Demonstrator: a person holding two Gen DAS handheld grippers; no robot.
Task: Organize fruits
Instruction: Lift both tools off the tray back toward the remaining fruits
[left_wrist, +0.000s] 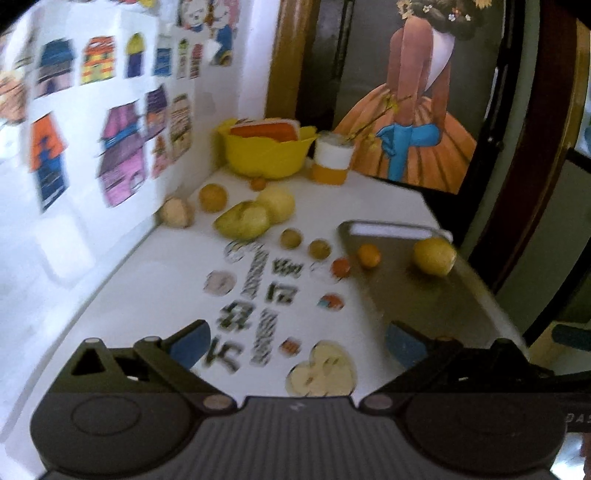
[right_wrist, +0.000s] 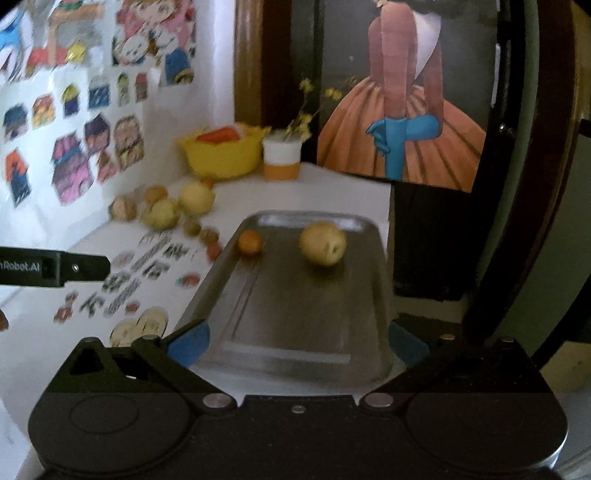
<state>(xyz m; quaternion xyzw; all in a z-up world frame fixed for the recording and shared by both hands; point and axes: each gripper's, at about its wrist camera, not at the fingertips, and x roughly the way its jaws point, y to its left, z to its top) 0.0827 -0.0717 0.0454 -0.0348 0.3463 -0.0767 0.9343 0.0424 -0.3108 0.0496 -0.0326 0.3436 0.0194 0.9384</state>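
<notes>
A grey metal tray (left_wrist: 424, 302) (right_wrist: 295, 314) lies on the white table. On it rest a yellow apple (left_wrist: 434, 256) (right_wrist: 323, 243) and a small orange fruit (left_wrist: 368, 255) (right_wrist: 250, 242). Left of the tray lie several more fruits: a large yellow-green one (left_wrist: 243, 220) (right_wrist: 161, 214), a pale round one (left_wrist: 277, 203) (right_wrist: 195, 199), an orange (left_wrist: 212, 197), a brownish one (left_wrist: 176, 211) (right_wrist: 123, 208) and small ones (left_wrist: 290, 238). My left gripper (left_wrist: 295, 345) hangs open over the table's printed stickers. My right gripper (right_wrist: 299, 341) stands open above the tray's near end. Both hold nothing.
A yellow bowl (left_wrist: 267, 155) (right_wrist: 221, 157) and a white-and-orange cup (left_wrist: 332, 158) (right_wrist: 281, 157) with twigs stand at the back. A wall with stickers (left_wrist: 92, 129) runs along the left. A framed painting (left_wrist: 406, 110) leans behind. The left gripper's side (right_wrist: 55, 271) shows in the right view.
</notes>
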